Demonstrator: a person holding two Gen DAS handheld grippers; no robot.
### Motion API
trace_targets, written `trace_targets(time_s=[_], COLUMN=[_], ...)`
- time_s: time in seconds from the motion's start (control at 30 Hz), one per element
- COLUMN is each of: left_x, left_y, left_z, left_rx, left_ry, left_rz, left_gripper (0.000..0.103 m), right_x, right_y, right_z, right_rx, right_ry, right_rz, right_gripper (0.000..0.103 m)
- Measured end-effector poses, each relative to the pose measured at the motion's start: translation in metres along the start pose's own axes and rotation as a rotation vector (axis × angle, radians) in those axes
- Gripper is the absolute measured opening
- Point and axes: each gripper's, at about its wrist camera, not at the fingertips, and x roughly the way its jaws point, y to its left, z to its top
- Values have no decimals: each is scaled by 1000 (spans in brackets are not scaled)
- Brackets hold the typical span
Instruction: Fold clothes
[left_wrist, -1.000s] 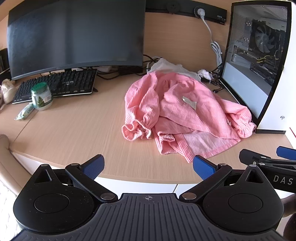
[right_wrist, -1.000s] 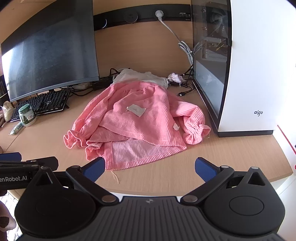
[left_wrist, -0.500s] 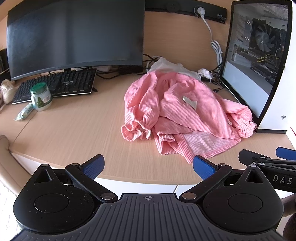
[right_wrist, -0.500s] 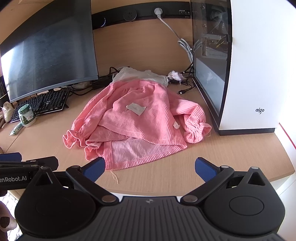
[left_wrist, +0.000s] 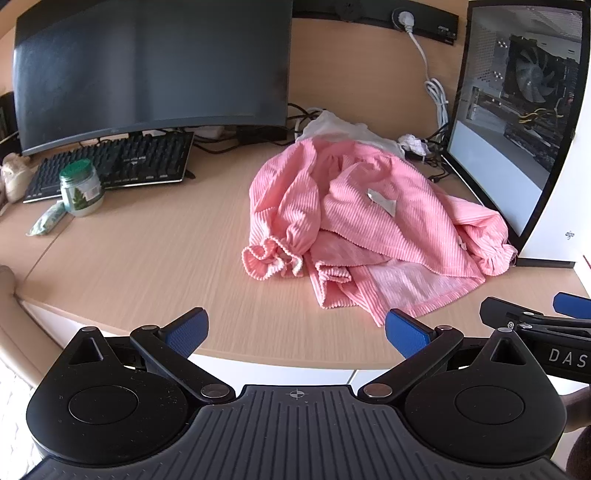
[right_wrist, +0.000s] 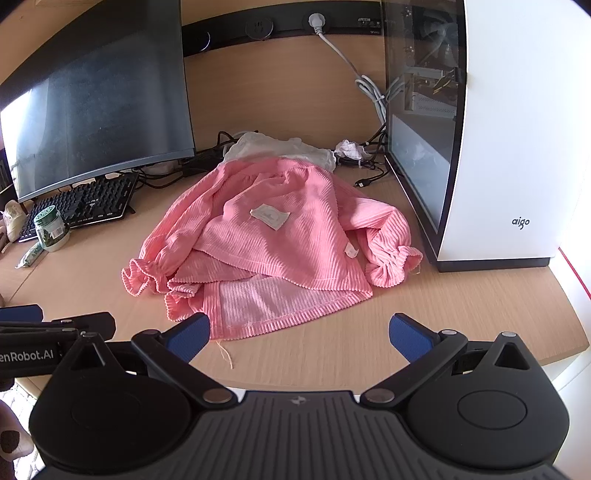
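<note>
A pink ribbed garment (left_wrist: 365, 225) lies crumpled on the wooden desk (left_wrist: 147, 258), with a white collar at its far end and a white label on top. It also shows in the right wrist view (right_wrist: 273, 243). My left gripper (left_wrist: 295, 330) is open and empty, near the desk's front edge, short of the garment's hem. My right gripper (right_wrist: 299, 334) is open and empty, just in front of the hem, its left fingertip (right_wrist: 188, 334) close to the cloth. Each gripper shows at the edge of the other's view.
A curved monitor (left_wrist: 147, 70) and keyboard (left_wrist: 110, 166) stand at the back left. A green-lidded jar (left_wrist: 79, 192) sits in front of the keyboard. A white PC case (right_wrist: 498, 129) stands right of the garment. Cables (right_wrist: 362, 166) lie behind it.
Both grippers have moved forward a little toward the garment, the right one more. Both stay open. The garment has not moved.
</note>
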Motion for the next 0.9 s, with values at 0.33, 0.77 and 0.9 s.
trace_targets(time_s=[0.33,0.77,0.9], left_x=[33,176,213], left_y=[17,47,32], left_z=[4,110,123], left_rx=[-58,-150,-55], left_ry=[57,233,178], left_rz=[-99,-656,-610], left_gripper=[103,103,103], right_x=[27,92,106], right_y=[-8,-37,-30], right_z=[2,34,52], right_rx=[34,471,465], right_ry=[70,131,88], right_rz=[2,-93,-101], right_gripper=[103,103,103])
